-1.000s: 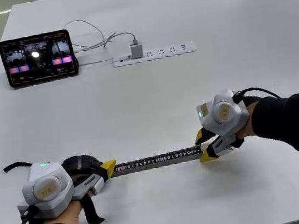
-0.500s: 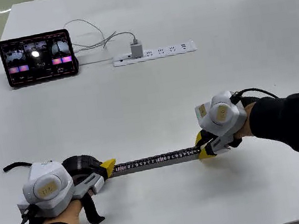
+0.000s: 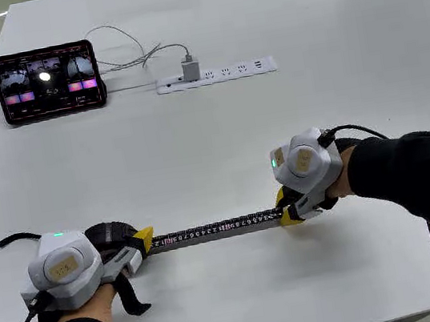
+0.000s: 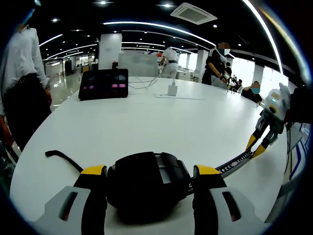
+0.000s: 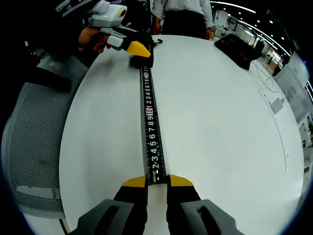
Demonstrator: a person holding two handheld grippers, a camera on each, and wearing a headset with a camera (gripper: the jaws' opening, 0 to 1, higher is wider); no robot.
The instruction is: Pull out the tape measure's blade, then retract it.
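Observation:
The black tape measure case (image 3: 113, 239) lies near the table's front left, and my left gripper (image 3: 135, 246) is shut on it; in the left gripper view the case (image 4: 146, 182) sits between the yellow-tipped jaws. Its dark numbered blade (image 3: 213, 229) runs flat across the table to my right gripper (image 3: 285, 209), which is shut on the blade's end. The right gripper view shows the blade (image 5: 150, 127) stretching away from my right gripper (image 5: 156, 181) to the case (image 5: 145, 57). A black wrist strap (image 3: 18, 238) trails from the case.
A tablet (image 3: 45, 81) stands at the back left, with a white power strip (image 3: 218, 72) and charger cables beside it. A grey mesh chair (image 5: 34, 147) sits off the table's front edge. Several people stand beyond the table (image 4: 146, 117).
My right gripper has moved left towards the case with the blade's end, so the exposed blade is a little shorter. The camera has shifted slightly.

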